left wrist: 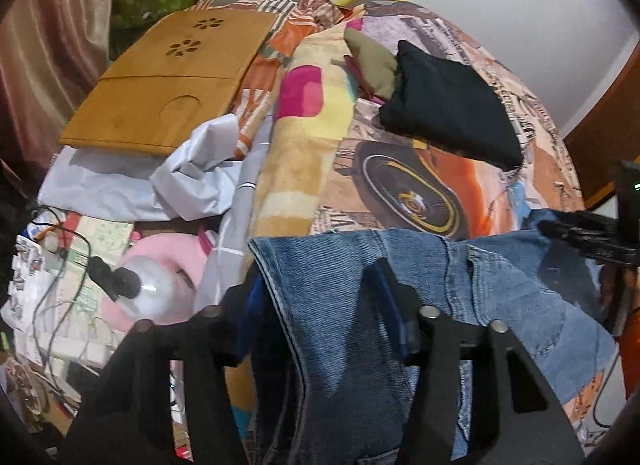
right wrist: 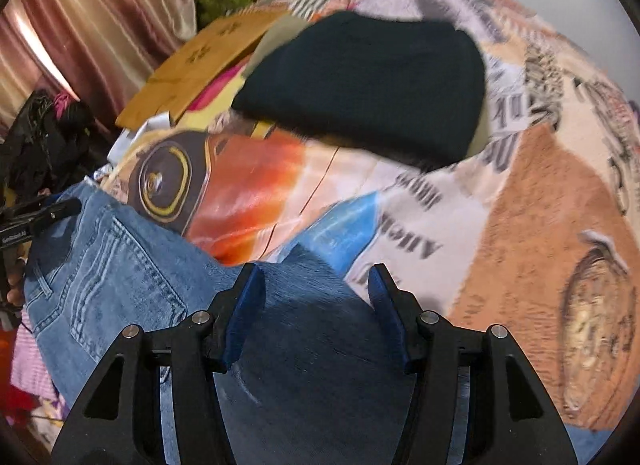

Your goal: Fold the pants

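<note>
We pinch a bunched fold of the jeans (left wrist: 332, 305) between the fingers of our left gripper (left wrist: 320, 297), so the denim hangs from it and can be carried over. Our right gripper (right wrist: 316, 297) stands spread with denim lying between its fingers, ready to take the other edge. Ahead of both, a folded black garment (right wrist: 368, 85) lies on the printed bedspread (right wrist: 540, 205), leaving room in between for folding.
</note>
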{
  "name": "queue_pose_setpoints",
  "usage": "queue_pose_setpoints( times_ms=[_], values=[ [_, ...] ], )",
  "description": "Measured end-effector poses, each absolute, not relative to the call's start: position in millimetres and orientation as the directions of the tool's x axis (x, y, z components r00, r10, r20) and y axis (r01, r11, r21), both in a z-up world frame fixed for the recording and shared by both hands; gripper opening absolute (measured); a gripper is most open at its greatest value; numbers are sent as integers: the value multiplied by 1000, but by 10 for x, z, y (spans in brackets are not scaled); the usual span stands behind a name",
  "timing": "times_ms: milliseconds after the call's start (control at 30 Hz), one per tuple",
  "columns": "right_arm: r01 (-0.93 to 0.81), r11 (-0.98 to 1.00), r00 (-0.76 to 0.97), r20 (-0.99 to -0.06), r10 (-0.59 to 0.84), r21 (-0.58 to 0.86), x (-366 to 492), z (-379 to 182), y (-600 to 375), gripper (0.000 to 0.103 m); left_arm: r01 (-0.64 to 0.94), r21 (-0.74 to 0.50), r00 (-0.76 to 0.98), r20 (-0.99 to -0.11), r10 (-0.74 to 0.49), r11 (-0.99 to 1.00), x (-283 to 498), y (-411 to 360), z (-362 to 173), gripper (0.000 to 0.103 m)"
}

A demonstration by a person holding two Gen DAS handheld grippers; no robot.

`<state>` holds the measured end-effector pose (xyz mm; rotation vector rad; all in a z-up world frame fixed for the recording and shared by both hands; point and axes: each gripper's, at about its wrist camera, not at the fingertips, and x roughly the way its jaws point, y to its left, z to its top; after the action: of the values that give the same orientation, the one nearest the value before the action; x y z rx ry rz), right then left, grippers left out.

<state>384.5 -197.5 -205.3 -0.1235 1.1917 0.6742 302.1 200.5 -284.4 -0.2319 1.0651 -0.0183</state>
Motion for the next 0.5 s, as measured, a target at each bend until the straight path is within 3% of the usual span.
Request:
queue_pose_setpoints(
  times_ms=[233, 333, 500],
  values=[
    [-556, 795, 239, -870, 431, 242, 3744, -1985, -1992, 18, -83, -159, 530, -843, -91, 984, 2923, 1939, -2724, 4],
    [-579, 796, 297, -862, 410, 179, 3679, -1926, -1977, 9, -92, -147, 563, -823, -70, 985, 2851, 1989, -2621, 2],
    [-576, 807, 375, -835, 402, 130, 3687, -1799, -1983, 7, -90, -139, 568, -821, -64, 986, 2812, 2052, -2572, 2]
  ],
)
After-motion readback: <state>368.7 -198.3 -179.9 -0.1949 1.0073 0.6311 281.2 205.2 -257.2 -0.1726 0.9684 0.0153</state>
